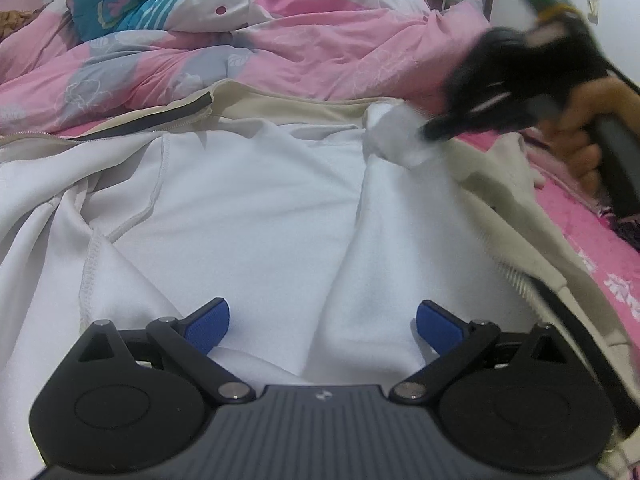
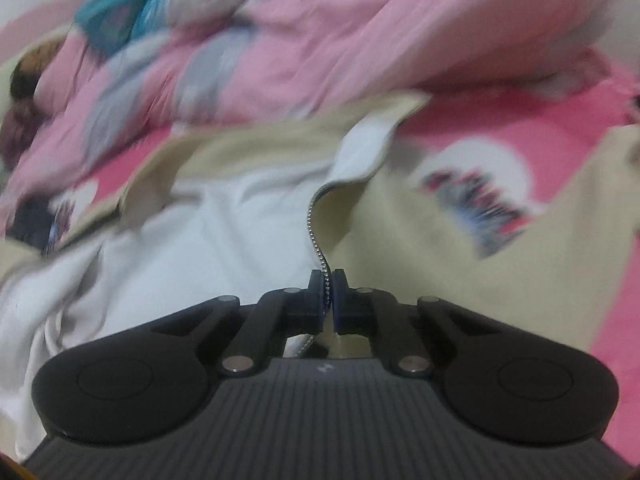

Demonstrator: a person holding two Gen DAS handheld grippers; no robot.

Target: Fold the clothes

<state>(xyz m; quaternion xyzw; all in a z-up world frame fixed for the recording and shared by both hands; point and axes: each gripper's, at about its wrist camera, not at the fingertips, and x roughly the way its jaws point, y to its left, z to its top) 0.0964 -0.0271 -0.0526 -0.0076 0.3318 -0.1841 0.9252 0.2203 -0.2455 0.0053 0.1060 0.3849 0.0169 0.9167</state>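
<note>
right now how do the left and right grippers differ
The left gripper has its blue pads spread wide, holding nothing, over the jacket's white lining. The right gripper is shut on the jacket's zipper edge, pinching it between the pads. Both are black two-finger grippers over the same cream jacket.

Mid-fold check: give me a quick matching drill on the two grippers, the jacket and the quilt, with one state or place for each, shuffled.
Things:
1. left gripper
2. right gripper
3. beige jacket
4. pink quilt

States or places:
A. bunched up at the far side of the bed, behind the garment
B. jaws closed on the zipper edge
C. jaws spread apart over the white lining, gripping nothing
D. spread open with its white lining facing up

Pairs: 1-C, 2-B, 3-D, 4-A
</note>
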